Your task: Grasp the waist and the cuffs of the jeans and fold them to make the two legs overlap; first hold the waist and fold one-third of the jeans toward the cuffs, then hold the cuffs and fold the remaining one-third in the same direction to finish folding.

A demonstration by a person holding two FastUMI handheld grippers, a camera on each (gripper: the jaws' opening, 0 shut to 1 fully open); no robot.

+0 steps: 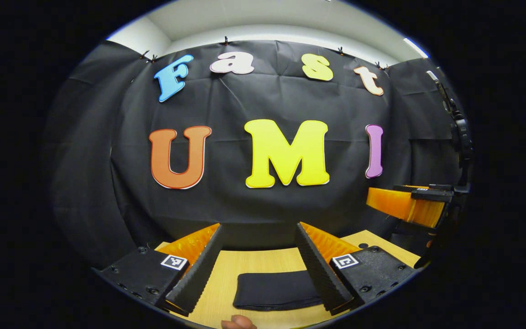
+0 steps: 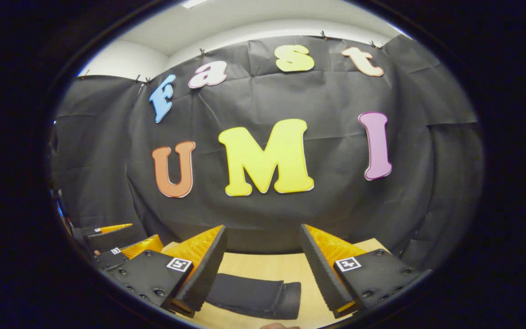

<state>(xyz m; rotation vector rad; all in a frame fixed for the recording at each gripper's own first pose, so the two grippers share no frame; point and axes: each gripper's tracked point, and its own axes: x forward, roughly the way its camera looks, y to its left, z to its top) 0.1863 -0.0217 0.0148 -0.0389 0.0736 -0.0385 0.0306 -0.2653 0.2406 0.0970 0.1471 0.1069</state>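
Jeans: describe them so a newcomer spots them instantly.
Start at the light wooden table in front of the black cloth wall. On it, seen between the open fingers of the left gripper, lies a dark folded bundle: the jeans. It is the one cloth item lying on the tabletop.

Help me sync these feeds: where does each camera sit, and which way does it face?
Left gripper view: rides the left gripper, facing the booth wall over the table; own open fingers, the right gripper, a fingertip show.
Right gripper view: rides the right gripper, facing likewise; own open fingers, left gripper.
Shared: folded dark jeans.
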